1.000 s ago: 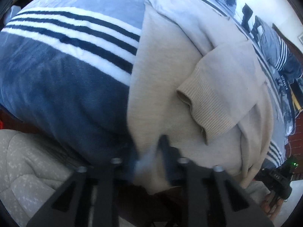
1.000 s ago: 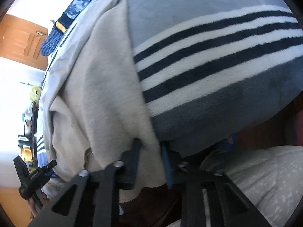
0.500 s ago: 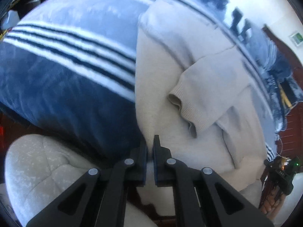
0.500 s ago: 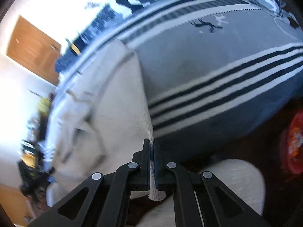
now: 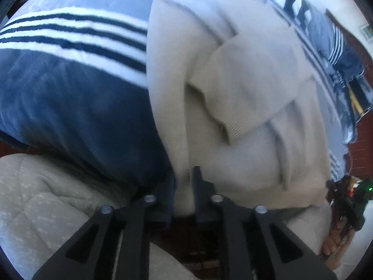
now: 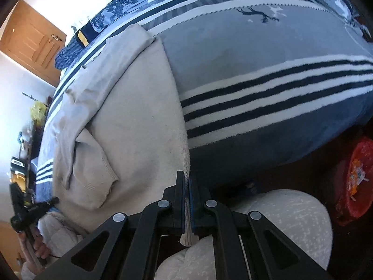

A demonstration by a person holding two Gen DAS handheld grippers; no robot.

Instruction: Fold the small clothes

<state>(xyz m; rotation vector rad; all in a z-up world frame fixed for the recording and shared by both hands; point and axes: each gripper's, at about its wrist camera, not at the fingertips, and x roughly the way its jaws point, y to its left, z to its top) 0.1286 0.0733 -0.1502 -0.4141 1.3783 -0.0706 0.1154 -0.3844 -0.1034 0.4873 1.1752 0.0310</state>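
Note:
A beige knit sweater [image 5: 233, 93] lies spread on a blue blanket, with one ribbed sleeve cuff [image 5: 235, 126] folded across its body. My left gripper [image 5: 184, 182] straddles the sweater's near left hem corner with its jaws slightly apart; the cloth sits loose between them. My right gripper [image 6: 187, 182] is shut on the sweater's [image 6: 130, 128] near right hem corner, with ribbed hem hanging below the fingers. The other gripper shows at each view's edge [image 6: 25, 210].
The blue blanket [image 5: 70, 98] with white and dark stripes covers the bed and drops off at its near edge. A pale quilted cushion [image 6: 279, 221] sits below the grippers. A red basket [image 6: 356, 177] stands on the dark floor at right. A wooden door [image 6: 30, 44] is at far left.
My left gripper, shut on the hem half a second ago, now has its jaws apart. My right gripper closed on the hem a second ago and stays shut, the view lifted slightly.

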